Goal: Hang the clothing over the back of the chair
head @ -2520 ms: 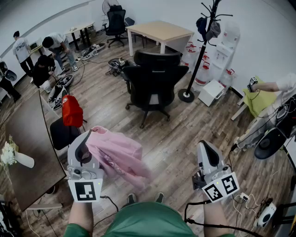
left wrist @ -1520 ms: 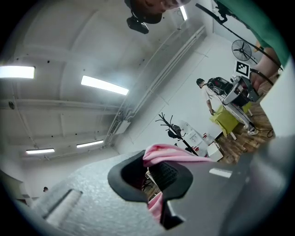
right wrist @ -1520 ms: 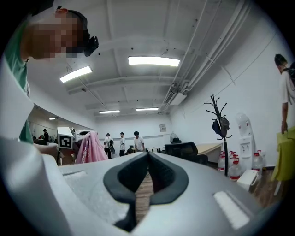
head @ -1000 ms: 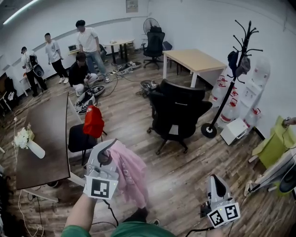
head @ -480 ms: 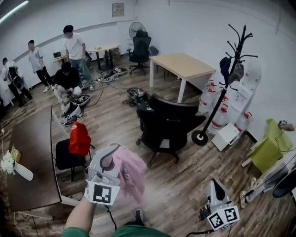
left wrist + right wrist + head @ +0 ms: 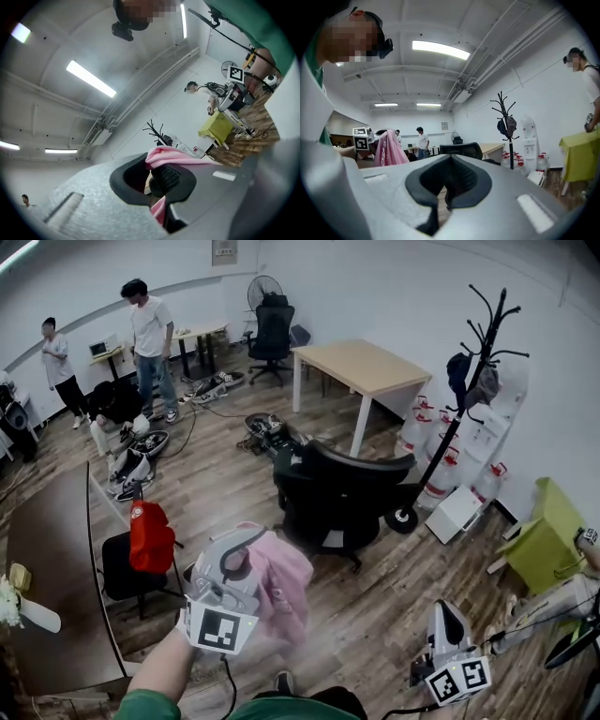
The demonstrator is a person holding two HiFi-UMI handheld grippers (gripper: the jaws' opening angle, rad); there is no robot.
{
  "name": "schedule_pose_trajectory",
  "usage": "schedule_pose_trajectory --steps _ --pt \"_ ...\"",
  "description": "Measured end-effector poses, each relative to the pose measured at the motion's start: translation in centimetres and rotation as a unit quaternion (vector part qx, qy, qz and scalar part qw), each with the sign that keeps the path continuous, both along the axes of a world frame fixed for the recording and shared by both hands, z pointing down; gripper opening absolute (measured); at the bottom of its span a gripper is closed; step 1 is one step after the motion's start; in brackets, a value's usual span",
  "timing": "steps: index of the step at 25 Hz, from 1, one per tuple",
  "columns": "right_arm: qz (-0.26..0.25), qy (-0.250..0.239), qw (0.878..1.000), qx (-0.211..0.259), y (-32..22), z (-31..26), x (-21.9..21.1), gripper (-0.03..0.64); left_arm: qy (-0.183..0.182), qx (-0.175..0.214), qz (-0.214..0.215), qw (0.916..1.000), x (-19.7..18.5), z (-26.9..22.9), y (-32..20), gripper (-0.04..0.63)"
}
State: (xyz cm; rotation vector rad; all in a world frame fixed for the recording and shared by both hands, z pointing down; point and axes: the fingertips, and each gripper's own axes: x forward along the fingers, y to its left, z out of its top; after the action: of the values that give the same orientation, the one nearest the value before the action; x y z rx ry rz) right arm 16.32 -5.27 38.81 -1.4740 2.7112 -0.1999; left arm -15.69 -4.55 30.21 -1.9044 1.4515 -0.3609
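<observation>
A pink garment hangs from my left gripper, which is shut on a fold of it at the lower left of the head view. In the left gripper view the pink cloth is pinched between the dark pads. The black office chair stands just beyond, its back toward me and nothing draped on it. My right gripper is low at the right, its jaws together with nothing in them. In the right gripper view the garment hangs at the left and the chair shows ahead.
A coat stand and water bottles stand right of the chair. A light wooden table is behind it. A dark table and a small chair with a red bag are at the left. People stand at the back.
The view has closed in on the black chair, which now sits lower and nearer. My left gripper has carried the pink garment a little to the right. The right gripper stays low.
</observation>
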Motion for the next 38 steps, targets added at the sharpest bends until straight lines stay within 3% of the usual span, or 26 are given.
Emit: schedule_pose_trajectory --steps 9,16,22,32,38 --pt "0.003 0.000 1.000 -0.018 -4.7 1.4 -1.2 -0.006 0.016 0.003 0.032 0.9993 -0.3 -0.7 -4.4 0.015" --pt "-0.021 -0.014 1.000 -0.010 -10.8 1.1 -2.4 -0.006 0.008 0.031 0.029 0.9991 0.3 -3.5 -7.5 0.015" --pt "-0.032 -0.020 0.999 -0.011 -17.2 1.2 -1.5 -0.006 0.023 0.056 0.054 0.9967 2.3 -7.1 -11.9 0.015" --pt "-0.053 -0.038 0.998 -0.019 -26.4 0.5 1.2 -0.006 -0.051 0.099 0.082 0.9904 8.5 -13.4 -19.9 0.015" --pt "-0.046 -0.046 0.997 -0.038 -28.4 3.2 2.5 -0.006 -0.035 0.095 0.095 0.9903 8.3 -15.3 -26.5 0.015"
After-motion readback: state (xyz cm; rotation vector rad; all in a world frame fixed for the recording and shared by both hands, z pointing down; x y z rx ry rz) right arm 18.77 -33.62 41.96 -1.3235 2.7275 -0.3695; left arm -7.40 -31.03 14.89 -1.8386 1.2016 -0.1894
